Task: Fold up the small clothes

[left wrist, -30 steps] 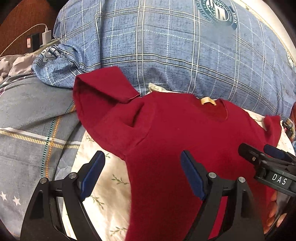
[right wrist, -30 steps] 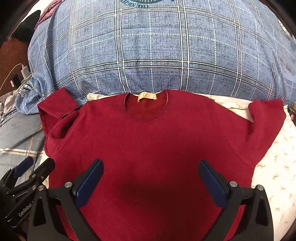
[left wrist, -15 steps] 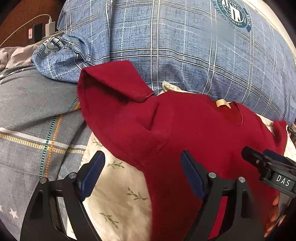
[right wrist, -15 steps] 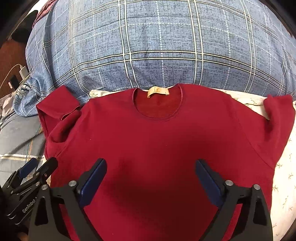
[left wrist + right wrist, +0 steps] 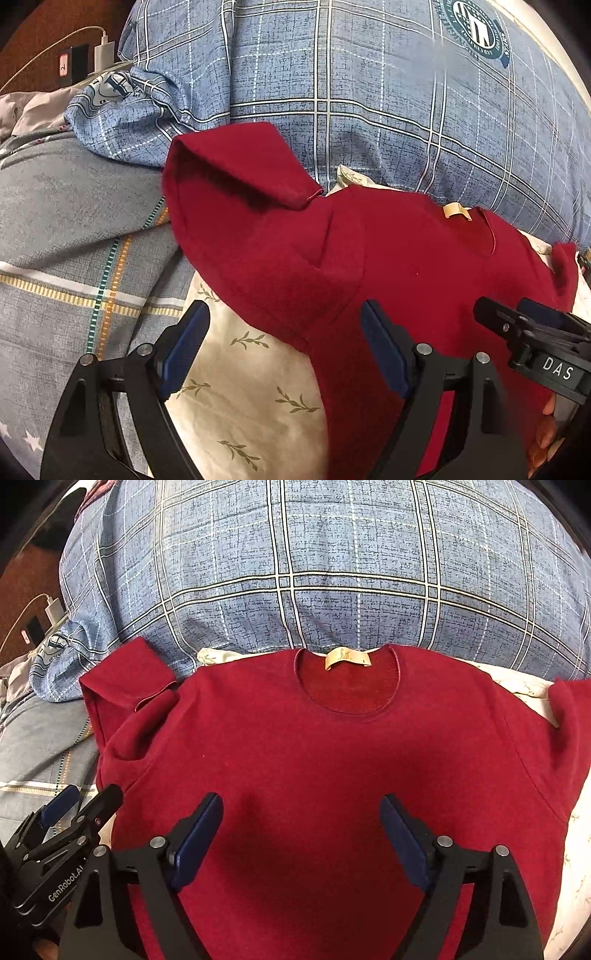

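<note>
Your left tongs (image 5: 284,347): open, over red sweater (image 5: 332,760) sleeve edge | right tongs (image 5: 301,834): closing, empty, below its label (image 5: 341,658) | only right view shows whole collar.

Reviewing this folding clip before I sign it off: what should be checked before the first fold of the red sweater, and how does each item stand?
1. Red sweater lies front up, tan neck label showing: ok.
2. Body smooth over the floral cream cloth: ok, no big wrinkles.
3. Left sleeve laid flat: not ok, it is doubled back near the blue plaid pillow.
4. Right sleeve laid flat: cannot tell, it runs to the picture's edge.
5. Left gripper free of cloth: ok, jaws wide, astride the sweater's side edge, nothing pinched.
6. Right gripper free of cloth: ok, jaws closing above the chest, nothing between them.
</note>
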{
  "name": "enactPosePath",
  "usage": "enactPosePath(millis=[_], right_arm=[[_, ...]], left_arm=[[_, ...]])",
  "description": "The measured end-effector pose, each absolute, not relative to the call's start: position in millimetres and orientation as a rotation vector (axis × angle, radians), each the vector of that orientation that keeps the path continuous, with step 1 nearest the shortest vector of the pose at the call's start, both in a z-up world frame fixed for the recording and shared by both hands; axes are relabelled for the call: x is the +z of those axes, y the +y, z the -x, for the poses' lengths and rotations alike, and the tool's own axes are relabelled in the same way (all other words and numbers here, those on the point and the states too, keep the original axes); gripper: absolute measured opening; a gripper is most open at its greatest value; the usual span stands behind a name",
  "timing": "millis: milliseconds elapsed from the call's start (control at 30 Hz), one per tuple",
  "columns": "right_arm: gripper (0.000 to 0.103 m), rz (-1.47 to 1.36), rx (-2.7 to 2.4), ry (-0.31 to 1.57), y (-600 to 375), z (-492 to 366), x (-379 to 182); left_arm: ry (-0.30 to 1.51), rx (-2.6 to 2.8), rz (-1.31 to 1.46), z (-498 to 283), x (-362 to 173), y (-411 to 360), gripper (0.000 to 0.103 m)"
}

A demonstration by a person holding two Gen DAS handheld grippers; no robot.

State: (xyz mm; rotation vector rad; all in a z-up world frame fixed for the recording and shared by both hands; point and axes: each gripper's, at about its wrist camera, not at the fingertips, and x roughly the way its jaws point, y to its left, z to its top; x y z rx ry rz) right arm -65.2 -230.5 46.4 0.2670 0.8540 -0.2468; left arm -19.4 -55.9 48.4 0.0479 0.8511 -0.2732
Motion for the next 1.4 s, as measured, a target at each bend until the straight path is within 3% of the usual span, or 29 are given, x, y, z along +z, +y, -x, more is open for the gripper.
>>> enactPosePath(millis=[1400], right_arm=[[0.087,-0.258,-0.338,0.872,-248.7,88.7,48.2]], left_arm=[[0.823,-0.358,-0.064,41.0,61.1,-71.3,0.084]])
